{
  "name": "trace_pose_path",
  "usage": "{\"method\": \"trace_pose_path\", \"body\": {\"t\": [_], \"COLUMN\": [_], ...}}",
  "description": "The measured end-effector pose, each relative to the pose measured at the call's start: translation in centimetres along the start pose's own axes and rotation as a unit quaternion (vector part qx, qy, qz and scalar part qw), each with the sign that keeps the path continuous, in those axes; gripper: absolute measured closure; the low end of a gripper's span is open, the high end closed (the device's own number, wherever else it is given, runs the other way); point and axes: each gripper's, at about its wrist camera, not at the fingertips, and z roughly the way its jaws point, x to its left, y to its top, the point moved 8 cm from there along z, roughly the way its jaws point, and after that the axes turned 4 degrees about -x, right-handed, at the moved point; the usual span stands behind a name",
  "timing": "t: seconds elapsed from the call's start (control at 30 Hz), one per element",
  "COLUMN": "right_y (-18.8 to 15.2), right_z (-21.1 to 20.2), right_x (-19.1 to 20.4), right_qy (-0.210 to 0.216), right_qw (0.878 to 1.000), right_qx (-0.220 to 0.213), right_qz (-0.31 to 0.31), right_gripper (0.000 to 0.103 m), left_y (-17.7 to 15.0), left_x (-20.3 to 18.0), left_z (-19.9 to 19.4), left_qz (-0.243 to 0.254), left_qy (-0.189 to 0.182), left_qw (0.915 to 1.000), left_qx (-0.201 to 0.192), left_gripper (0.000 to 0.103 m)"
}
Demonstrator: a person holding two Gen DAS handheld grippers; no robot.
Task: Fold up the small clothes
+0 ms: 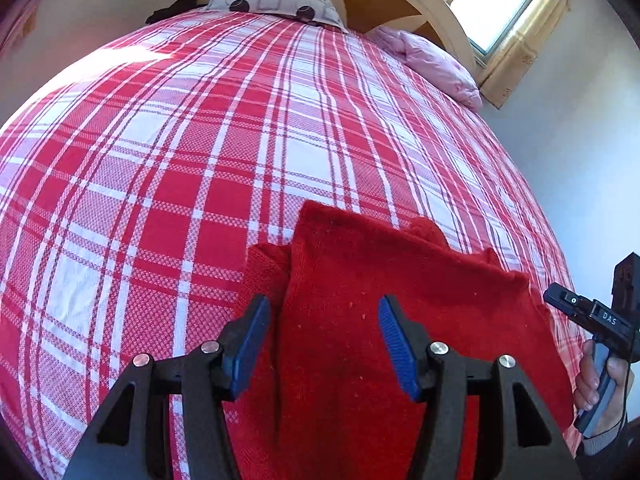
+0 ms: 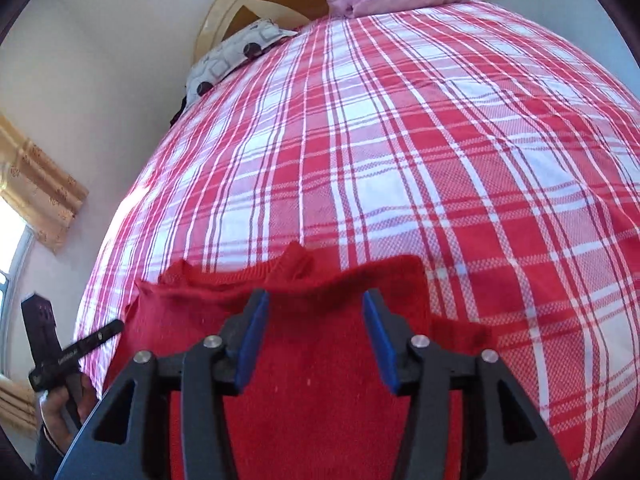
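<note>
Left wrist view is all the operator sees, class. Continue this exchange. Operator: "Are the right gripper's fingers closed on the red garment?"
Observer: No. The right gripper is open above the red garment, pinching nothing.
Operator: How does the garment's far edge look from there?
Observer: Rumpled, with a small peak bunched up just past the fingers.
Operator: Is my left hand visible?
Observer: Yes, the left hand shows at lower left, wrapped round its handle.

A red knitted sweater [image 1: 360,280] lies partly folded on the red-and-white checked bed [image 1: 200,160], near its foot, layers overlapping, edges rumpled.
</note>
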Motion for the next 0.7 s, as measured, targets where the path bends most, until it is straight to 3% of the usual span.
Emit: {"method": "trace_pose_path", "body": {"t": [0.13, 0.33, 0.5, 0.7], "right_y": [-2.0, -4.8, -5.5, -5.7], "right_z": [-1.1, 1.2, 1.3, 0.3], "right_x": [1.8, 0.3, 0.0, 0.8], "right_qy": [0.030, -0.013, -0.005, -0.054], "right_qw": [0.999, 0.998, 0.998, 0.995], "right_qx": [0.024, 0.065, 0.040, 0.039], "right_qz": [-0.022, -0.021, -0.044, -0.079], "right_gripper": [0.040, 0.040, 0.040, 0.040], "left_y": [-0.6, -2.0, -3.0, -3.9], "left_x": [-0.8, -0.5, -1.1, -0.9], "left_z": [0.4, 1.4, 1.0, -1.4], "left_qz": [0.024, 0.054, 0.105, 0.079], "left_qy": [0.016, 0.043, 0.062, 0.053], "left_qw": [0.9996, 0.9976, 0.9921, 0.9952], "left_qx": [0.007, -0.001, -0.029, -0.021], "left_gripper": [0.045, 0.045, 0.045, 0.045]}}
